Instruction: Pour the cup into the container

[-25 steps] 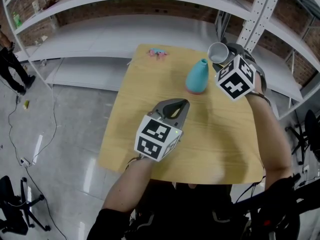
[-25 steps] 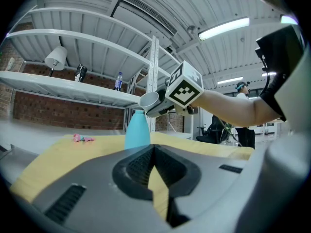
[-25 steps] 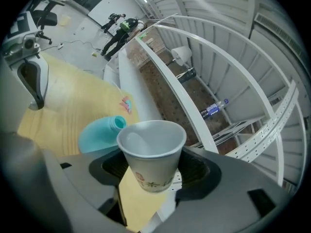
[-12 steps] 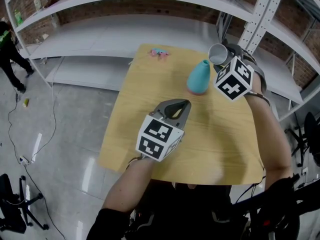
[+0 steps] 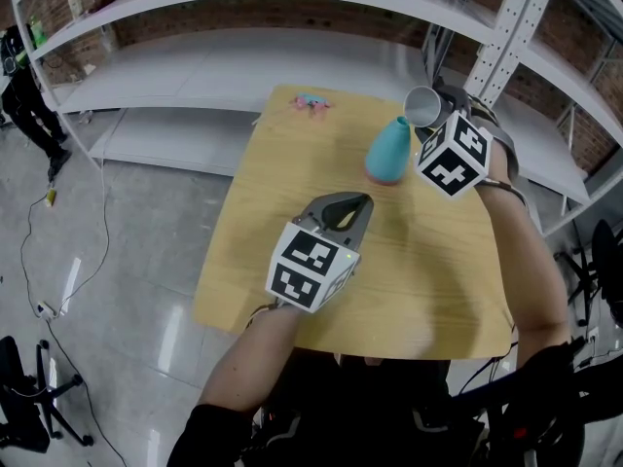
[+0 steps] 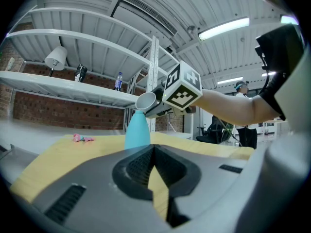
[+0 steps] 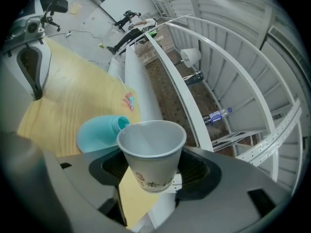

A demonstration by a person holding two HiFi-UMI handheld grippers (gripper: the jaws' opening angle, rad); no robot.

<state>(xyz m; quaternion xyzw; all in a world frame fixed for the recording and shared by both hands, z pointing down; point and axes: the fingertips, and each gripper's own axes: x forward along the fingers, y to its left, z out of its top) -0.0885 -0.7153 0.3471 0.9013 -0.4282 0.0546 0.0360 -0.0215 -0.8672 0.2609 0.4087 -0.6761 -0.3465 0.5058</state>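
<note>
- The right gripper (image 5: 431,115) keeps its jaws clamped on the white paper cup (image 5: 422,105), holding it by the lower wall, much as it did a second ago.
- The cup is tipped, its rim right at the narrow mouth of the teal container (image 5: 388,150). It has barely shifted.
- In the right gripper view the cup's (image 7: 151,152) inside shows plain white.
- The container stands upright towards the far side of the wooden table (image 5: 292,251), where it was before.
- The left gripper (image 5: 343,210) still hovers over the middle of the table, jaws closed together on nothing.
- A small pink thing (image 5: 311,102) lies by the far edge.
- At the left edge, a person (image 5: 29,95) in dark clothes has walked further off.
</note>
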